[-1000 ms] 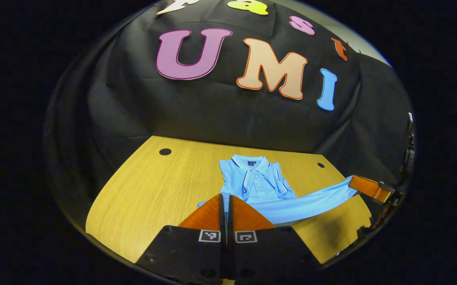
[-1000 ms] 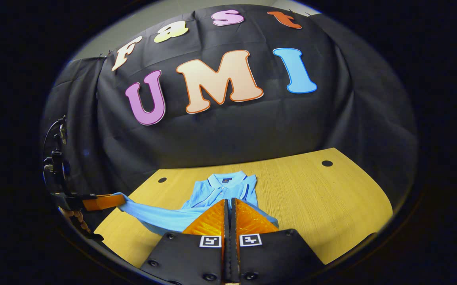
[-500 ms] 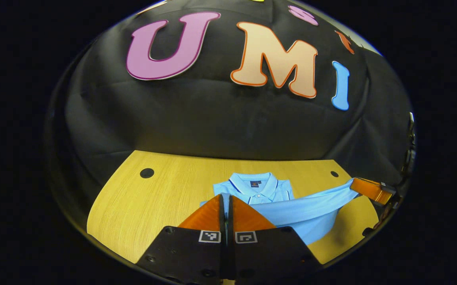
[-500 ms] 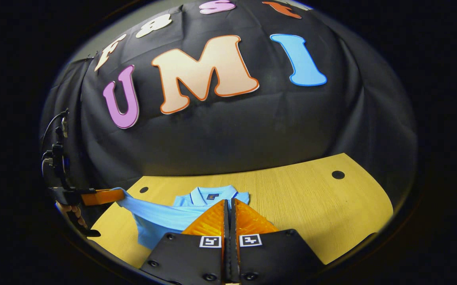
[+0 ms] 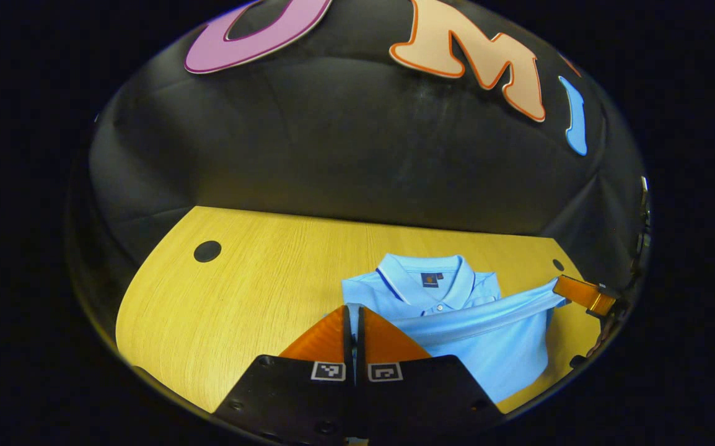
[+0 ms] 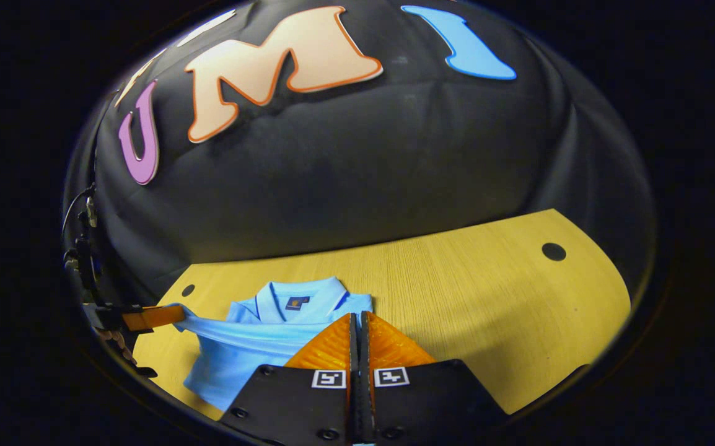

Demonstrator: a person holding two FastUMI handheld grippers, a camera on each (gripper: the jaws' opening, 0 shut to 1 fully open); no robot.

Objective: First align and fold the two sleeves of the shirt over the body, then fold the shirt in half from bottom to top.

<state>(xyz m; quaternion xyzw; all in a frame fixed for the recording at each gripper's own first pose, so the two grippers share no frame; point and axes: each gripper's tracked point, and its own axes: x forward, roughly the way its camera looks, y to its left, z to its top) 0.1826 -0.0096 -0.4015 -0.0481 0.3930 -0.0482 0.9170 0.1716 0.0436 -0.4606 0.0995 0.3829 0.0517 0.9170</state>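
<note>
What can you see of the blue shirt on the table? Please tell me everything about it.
The shirt is a light blue polo of soft knit cloth, with a collar edged by a dark line, a small dark tag inside the neck and a buttoned placket. It lies face up on the wooden table, collar toward the black wall. Its bottom edge is lifted and stretched into a taut band across the body, held at one end by the left gripper and at the other by the right gripper.
</note>
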